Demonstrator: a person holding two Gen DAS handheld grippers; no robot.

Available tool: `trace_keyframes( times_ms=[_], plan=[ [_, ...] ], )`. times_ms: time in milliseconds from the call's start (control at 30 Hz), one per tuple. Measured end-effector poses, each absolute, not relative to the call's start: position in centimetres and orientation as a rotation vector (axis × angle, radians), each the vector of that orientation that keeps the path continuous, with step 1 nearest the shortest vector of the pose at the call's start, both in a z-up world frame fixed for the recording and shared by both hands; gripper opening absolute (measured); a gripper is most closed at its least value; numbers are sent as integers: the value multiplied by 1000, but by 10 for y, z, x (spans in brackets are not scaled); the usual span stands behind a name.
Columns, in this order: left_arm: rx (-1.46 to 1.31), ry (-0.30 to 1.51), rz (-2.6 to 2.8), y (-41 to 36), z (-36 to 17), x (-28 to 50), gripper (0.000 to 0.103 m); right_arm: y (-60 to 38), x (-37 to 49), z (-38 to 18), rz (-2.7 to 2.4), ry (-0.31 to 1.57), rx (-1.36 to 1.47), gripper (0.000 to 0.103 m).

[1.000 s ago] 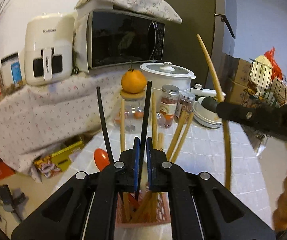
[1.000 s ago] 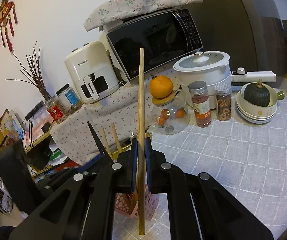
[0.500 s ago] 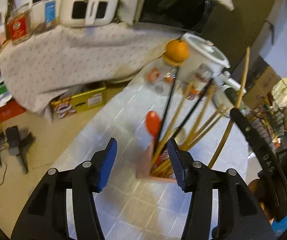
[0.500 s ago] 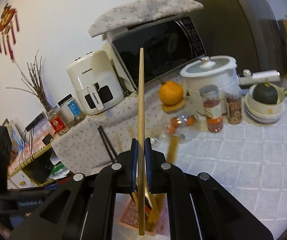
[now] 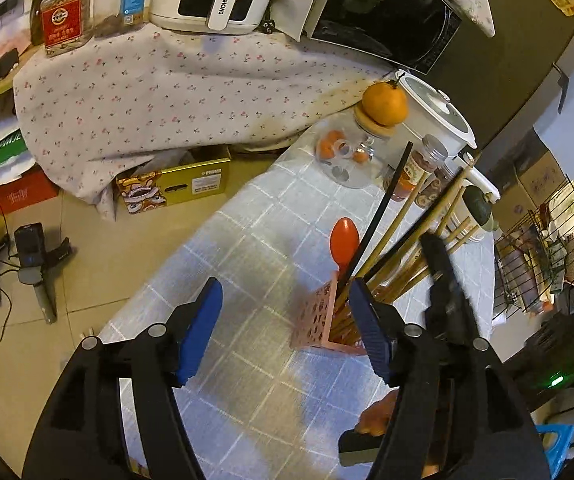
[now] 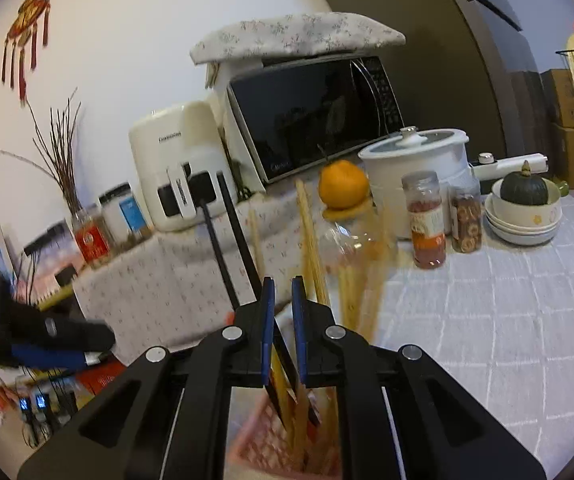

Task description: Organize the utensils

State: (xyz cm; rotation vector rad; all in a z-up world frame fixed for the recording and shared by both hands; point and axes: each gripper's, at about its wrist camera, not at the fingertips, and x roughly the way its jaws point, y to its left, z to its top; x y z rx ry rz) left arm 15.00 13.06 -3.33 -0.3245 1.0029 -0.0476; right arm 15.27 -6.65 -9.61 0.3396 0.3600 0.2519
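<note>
- Step in hand, I judge: loading the last sticks into the pink holder. No loose utensils in view on the bench, so task looks nearly done.
- My left gripper is spread wide w/ nothing in it, hovering just beside the holder.
- My right gripper sits right above the holder, blue pads a narrow gap apart; view is blurred, can't tell if it grips anything.
- Holder contents: wooden chopsticks, black chopsticks, orange spoon, all leaning.
- Next: lift both grippers straight up, clear of the holder, w/o snagging the sticks.
</note>
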Motion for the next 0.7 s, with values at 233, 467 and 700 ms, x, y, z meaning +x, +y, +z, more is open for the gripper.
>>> trace_keyframes(
  times_ms=[233,467,700],
  plan=[
    [-321,1008,-60,127,-34,149,63,-78,141,-94,230,408,299,11],
    [-257,999,-70,111,-27,136,68,-110,141,-51,299,619,274,58],
    [-97,968,-69,79,0,96,96,-127,81,3,312,785,99,83]
  ],
)
